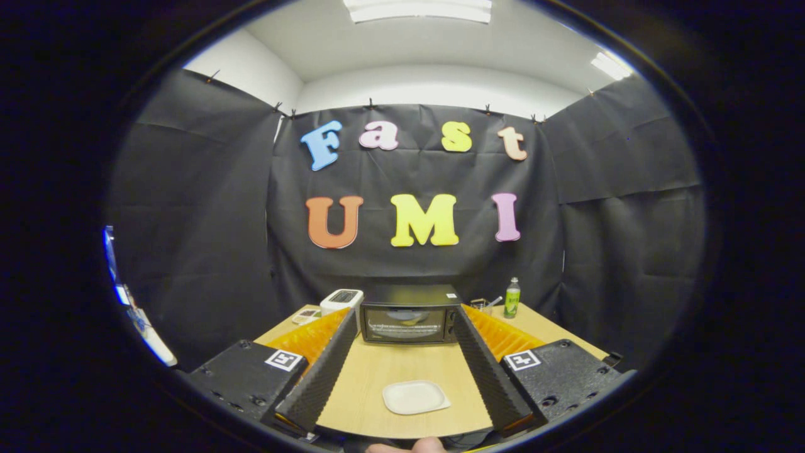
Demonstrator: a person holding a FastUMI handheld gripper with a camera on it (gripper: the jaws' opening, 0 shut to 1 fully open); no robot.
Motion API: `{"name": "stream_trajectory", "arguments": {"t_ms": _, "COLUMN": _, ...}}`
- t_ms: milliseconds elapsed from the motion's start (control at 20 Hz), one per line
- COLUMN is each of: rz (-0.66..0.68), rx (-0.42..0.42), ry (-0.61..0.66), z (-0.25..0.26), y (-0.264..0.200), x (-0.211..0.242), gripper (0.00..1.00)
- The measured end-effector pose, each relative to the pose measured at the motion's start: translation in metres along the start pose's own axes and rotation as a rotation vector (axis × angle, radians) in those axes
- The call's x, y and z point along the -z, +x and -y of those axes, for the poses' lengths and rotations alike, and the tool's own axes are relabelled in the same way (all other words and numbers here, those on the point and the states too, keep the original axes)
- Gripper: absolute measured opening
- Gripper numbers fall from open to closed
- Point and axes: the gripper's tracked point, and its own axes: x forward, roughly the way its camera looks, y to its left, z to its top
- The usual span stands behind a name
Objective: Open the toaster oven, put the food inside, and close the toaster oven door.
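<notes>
The gripper (409, 371) hangs above the near edge of the pale wooden table (402, 362), its two ribbed fingers (327, 371) spread wide and pinching nothing. Between them, nearest the tips, lies a white, rounded-square plate (416, 397), which looks bare. Dead ahead at twelve o'clock, beyond the fingers, stands the black box-shaped toaster oven (410, 314), its long axis running across the line of the fingers and its glass door (405, 323) facing the gripper, shut. Something pale shows behind the glass (food or reflection, I cannot tell). This fits either food already inside or still to come.

At eleven o'clock sits a white pop-up toaster (342, 301); at one o'clock, a green bottle (512, 298).
</notes>
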Motion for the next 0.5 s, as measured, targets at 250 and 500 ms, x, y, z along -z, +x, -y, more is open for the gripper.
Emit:
{"name": "stream_trajectory", "arguments": {"t_ms": 250, "rz": -0.038, "rx": -0.069, "ry": 0.089, "z": -0.005, "y": 0.008, "x": 0.007, "gripper": 1.0}}
{"name": "stream_trajectory", "arguments": {"t_ms": 500, "rz": -0.042, "rx": -0.058, "ry": 0.102, "z": -0.001, "y": 0.014, "x": 0.009, "gripper": 1.0}}
